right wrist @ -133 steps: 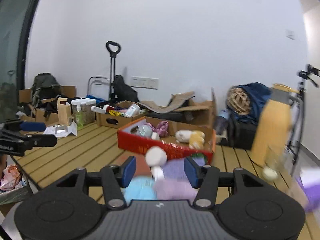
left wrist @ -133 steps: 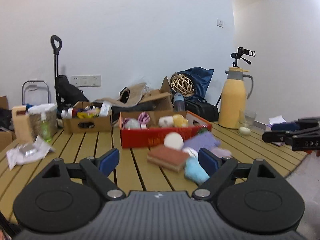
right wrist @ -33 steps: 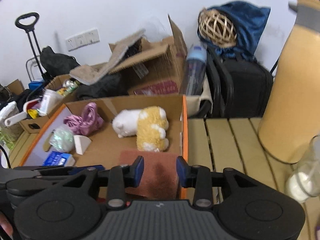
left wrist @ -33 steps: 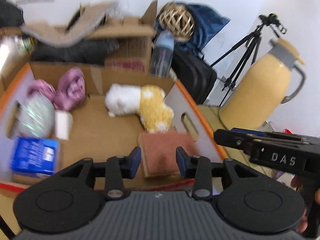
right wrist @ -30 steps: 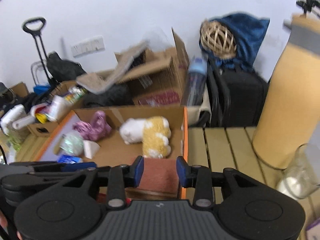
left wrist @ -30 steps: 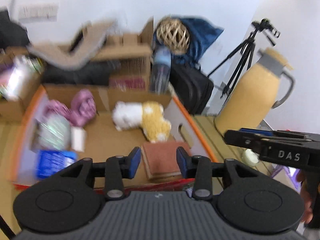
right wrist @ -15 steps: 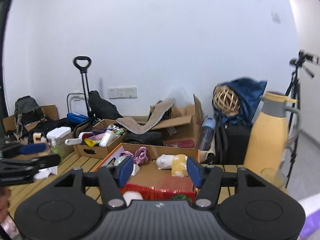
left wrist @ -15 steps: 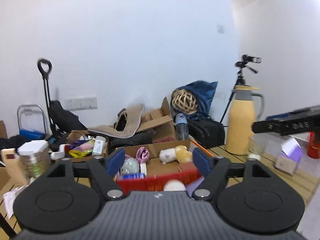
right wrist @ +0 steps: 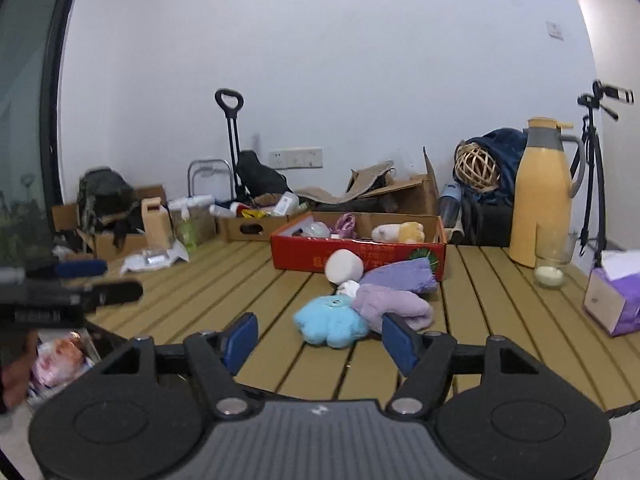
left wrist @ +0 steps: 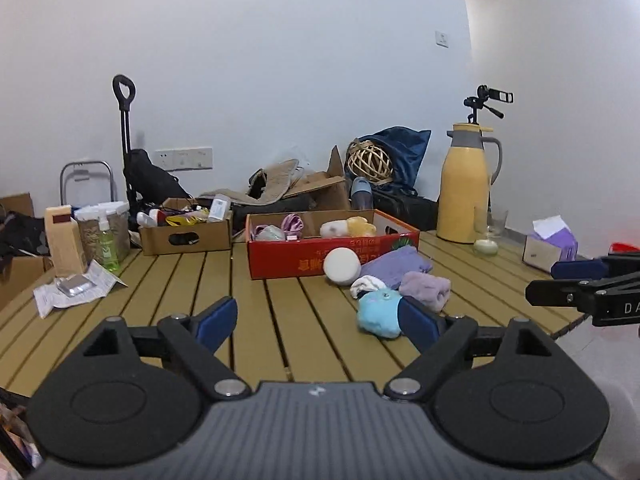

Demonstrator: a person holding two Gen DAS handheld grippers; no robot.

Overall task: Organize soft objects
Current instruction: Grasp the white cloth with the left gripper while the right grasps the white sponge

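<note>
A red cardboard box (left wrist: 320,254) (right wrist: 352,256) stands on the slatted wooden table and holds a white-and-yellow plush (left wrist: 348,227) and pink cloth (left wrist: 291,224). In front of it lie a white round sponge (left wrist: 341,266) (right wrist: 344,266), a purple cloth (left wrist: 396,262), a lilac rolled towel (left wrist: 424,285) (right wrist: 394,305), a small white sock (left wrist: 366,283) and a light blue plush (left wrist: 378,312) (right wrist: 330,320). My left gripper (left wrist: 318,322) is open and empty, back from the pile. My right gripper (right wrist: 320,338) is open and empty, just before the blue plush.
A brown box of bottles (left wrist: 186,232) stands left of the red box. A yellow thermos (left wrist: 464,196), a glass with a candle (left wrist: 486,244) and a tissue box (left wrist: 550,248) stand at the right. Paper wrapping (left wrist: 74,288) and a green bottle (left wrist: 106,248) lie left.
Both grippers held the brown sponge over the red box, let it go there, opened wide and pulled back from the box to the near table edge.
</note>
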